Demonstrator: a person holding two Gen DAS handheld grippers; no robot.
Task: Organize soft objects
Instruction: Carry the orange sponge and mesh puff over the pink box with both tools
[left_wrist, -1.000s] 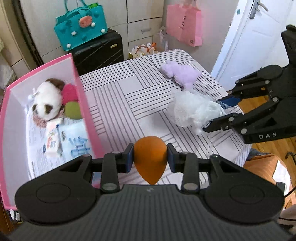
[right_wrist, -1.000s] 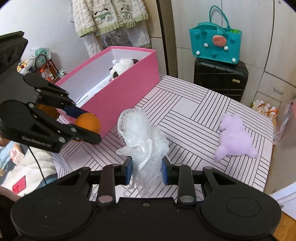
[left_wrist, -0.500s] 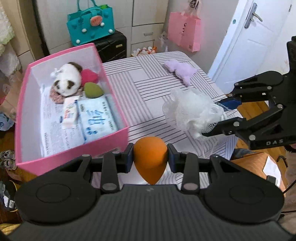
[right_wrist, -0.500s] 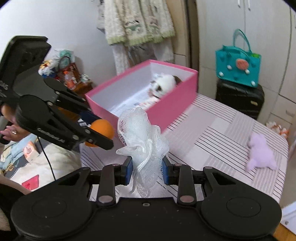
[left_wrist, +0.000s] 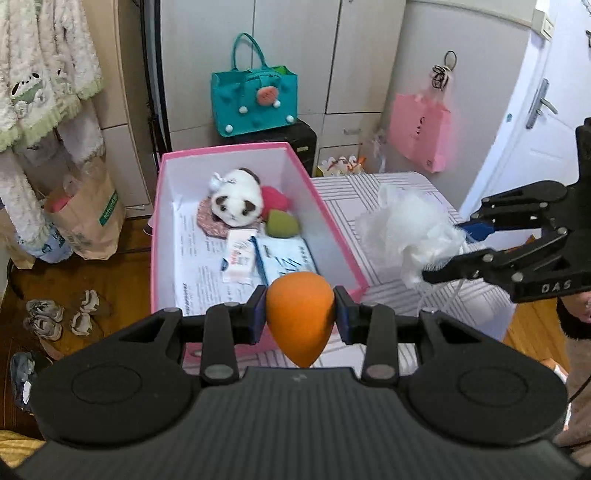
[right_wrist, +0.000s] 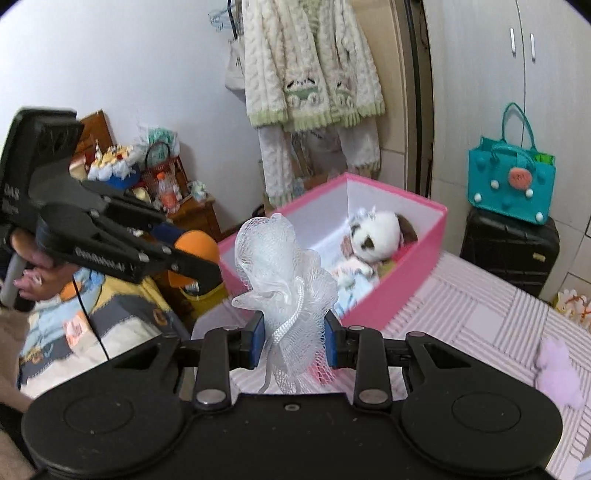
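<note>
Jaws of both tools were recorded as clamped: those of the left gripper (left_wrist: 300, 320) on an orange teardrop sponge (left_wrist: 300, 321), those of the right gripper (right_wrist: 294, 341) on a white mesh bath pouf (right_wrist: 284, 280). Item one, the sponge, was held in the air just before the near wall of the pink box (left_wrist: 158, 236), its long axis lying roughly along the tool's line, rounded end toward the box and pointed tip back toward the camera. Item two, the pouf, was held off the counter (right_wrist: 480, 314) beside the box's long wall, gripped at its gathered neck near the cord, with the bulk of the mesh standing up and forward from the jaws; as a loose bunch, no clear long axis beyond that could be assigned. Already lodged in the box were noted: a white-and-brown plush animal (left_wrist: 236, 203), a red soft piece (left_wrist: 275, 197), a green sponge (left_wrist: 282, 223), and packets of tissues or wipes (left_wrist: 288, 258). Still outstanding on the striped counter was a lilac plush toy (right_wrist: 557, 373), lying well apart from the box. Progress was judged as past the midpoint: two items carried but not yet deposited, one untouched. Whether further soft items lay out of view could not be told.
</note>
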